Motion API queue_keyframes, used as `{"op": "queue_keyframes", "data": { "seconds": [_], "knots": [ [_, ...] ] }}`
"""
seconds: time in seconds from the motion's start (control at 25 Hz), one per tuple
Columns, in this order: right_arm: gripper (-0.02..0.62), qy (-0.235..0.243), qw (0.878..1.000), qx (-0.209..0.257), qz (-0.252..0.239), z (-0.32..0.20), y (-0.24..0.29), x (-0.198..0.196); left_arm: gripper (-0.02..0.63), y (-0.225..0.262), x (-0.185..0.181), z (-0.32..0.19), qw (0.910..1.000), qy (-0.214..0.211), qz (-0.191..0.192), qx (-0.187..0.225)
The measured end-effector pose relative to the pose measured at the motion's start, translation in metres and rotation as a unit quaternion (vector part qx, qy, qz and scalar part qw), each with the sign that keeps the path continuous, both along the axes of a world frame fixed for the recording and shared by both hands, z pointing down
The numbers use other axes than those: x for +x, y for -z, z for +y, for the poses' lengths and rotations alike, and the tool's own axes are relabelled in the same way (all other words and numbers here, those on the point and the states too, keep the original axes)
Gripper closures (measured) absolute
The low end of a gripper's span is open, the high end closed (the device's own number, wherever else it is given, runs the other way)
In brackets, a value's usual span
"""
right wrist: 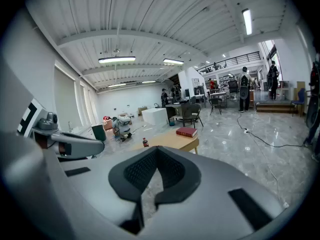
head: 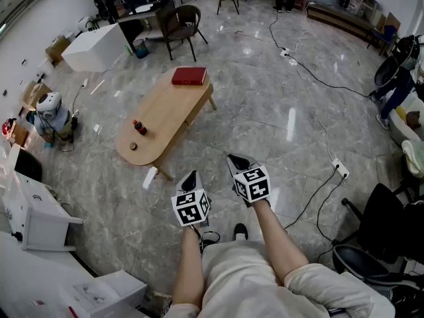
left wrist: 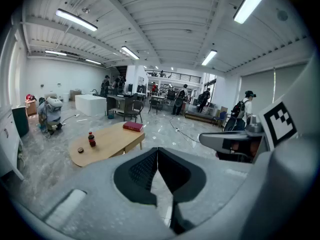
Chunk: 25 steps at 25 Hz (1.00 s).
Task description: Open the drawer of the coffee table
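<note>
Both grippers sit closest, held out over the person's knees. The left gripper point(head: 191, 175) has its fingers pressed together with nothing between them, and the right gripper point(head: 234, 158) is the same; each gripper view confirms it point(left wrist: 158, 152) point(right wrist: 156, 151).

Coffee table point(head: 169, 108) stands on the marble floor ahead and to the left, well apart from both. Its long axis runs from near-left to far-right in the head view, and the rounded near end points roughly at the left gripper, so the left is the nearer one.

On its surface there is a red book point(head: 189, 76) at the far end and a small bottle point(head: 139, 126) toward the near end.

Drawer front can't be made out from here, and which side it's on is unclear. My read is that the task isn't started — approach first, then spread the fingers.
</note>
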State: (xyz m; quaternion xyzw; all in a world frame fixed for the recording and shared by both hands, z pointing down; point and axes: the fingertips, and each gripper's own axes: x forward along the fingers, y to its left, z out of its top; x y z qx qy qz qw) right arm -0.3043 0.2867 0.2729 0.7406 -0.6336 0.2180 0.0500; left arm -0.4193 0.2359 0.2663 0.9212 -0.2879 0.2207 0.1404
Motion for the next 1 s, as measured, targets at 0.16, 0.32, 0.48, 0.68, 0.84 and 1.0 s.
{"op": "queue_keyframes", "data": {
  "seconds": [0.16,0.32,0.48,0.68,0.84,1.0],
  "knots": [
    [0.580,0.000,1.000,0.002,0.005,0.002,0.000,-0.002,0.595,0.000,0.001,0.003,1.0000,-0.003,-0.002,0.001],
    [0.580,0.004,1.000,0.003,0.009,0.004,0.001,-0.006,0.595,0.003,-0.002,0.005,1.0000,-0.005,-0.005,0.006],
    [0.580,0.008,1.000,0.002,0.013,0.007,0.004,-0.006,0.595,0.005,-0.004,0.004,1.0000,0.003,-0.003,0.005],
    [0.580,0.006,1.000,0.010,0.000,0.019,0.002,0.000,0.595,0.006,-0.013,0.009,0.9998,0.021,0.001,0.006],
    [0.580,0.002,0.998,0.040,-0.050,0.028,0.000,0.007,0.595,0.001,-0.033,0.003,0.9991,0.040,-0.012,0.006],
    [0.580,-0.007,0.996,0.052,-0.076,0.035,-0.007,0.011,0.595,-0.006,-0.048,-0.013,0.9981,0.060,-0.009,-0.004]
  ]
}}
